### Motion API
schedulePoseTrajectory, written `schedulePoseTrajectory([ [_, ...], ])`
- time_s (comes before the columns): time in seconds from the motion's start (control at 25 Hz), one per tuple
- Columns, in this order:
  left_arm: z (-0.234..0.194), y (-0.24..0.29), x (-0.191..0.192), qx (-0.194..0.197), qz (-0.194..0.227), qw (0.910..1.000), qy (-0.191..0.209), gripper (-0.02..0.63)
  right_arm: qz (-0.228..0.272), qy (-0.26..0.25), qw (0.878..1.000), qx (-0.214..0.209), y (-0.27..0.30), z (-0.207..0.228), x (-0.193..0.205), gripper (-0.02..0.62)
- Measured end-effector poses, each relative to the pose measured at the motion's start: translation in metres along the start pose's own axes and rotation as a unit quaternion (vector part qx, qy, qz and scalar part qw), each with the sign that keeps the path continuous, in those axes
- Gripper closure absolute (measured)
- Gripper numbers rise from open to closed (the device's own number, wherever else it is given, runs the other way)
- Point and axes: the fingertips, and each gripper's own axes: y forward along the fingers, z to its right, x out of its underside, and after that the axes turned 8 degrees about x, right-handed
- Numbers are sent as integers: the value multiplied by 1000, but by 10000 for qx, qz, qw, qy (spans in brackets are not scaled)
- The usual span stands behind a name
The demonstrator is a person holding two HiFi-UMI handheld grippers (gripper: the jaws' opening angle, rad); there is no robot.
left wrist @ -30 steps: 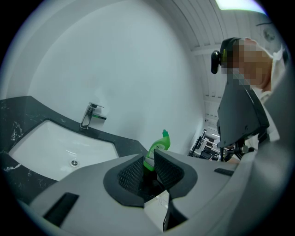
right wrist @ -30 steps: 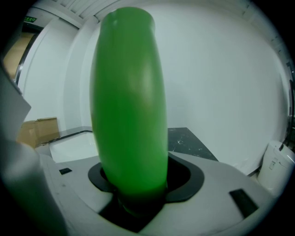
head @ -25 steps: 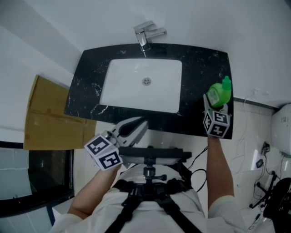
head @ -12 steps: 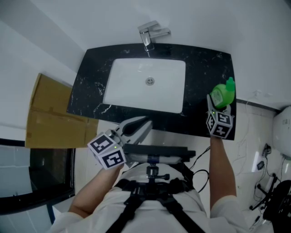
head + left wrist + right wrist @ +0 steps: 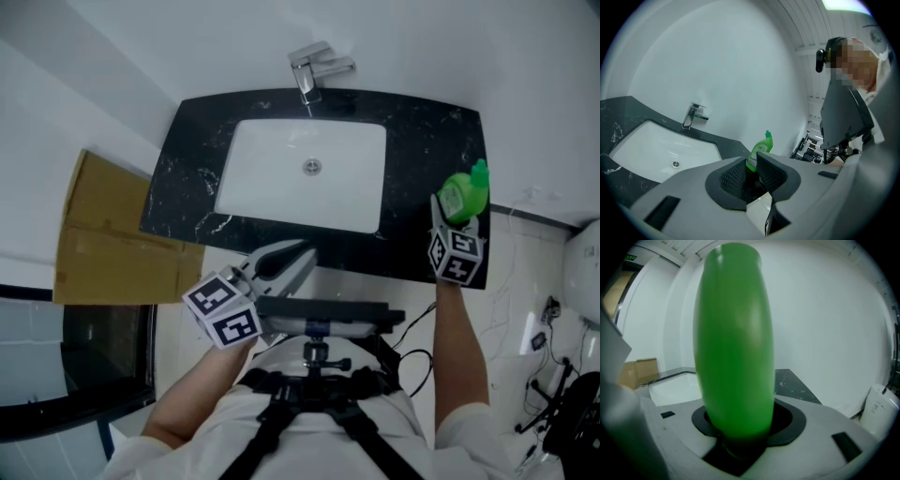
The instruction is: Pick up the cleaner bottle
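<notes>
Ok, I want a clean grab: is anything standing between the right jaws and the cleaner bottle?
Nothing visible. The cleaner bottle stands between the right gripper's jaws, which have just been closing around it, at the counter's right end.

White shirt (image 5: 398, 412) is worn (black chest harness (image 5: 272, 417)).

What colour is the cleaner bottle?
Bright green cleaner bottle; shows best in the right gripper view.
</notes>
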Motion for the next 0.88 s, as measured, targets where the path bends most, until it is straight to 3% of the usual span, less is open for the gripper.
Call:
schedulePoseTrajectory([
  [0.16,0,1,-1,27,-21,10000,12,535,34,72,9999,95,0,2,-1,376],
  [0.88,-8,1,0,-55,-14,10000,53,535,93,70,9999,24,-1,0,-3,405],
])
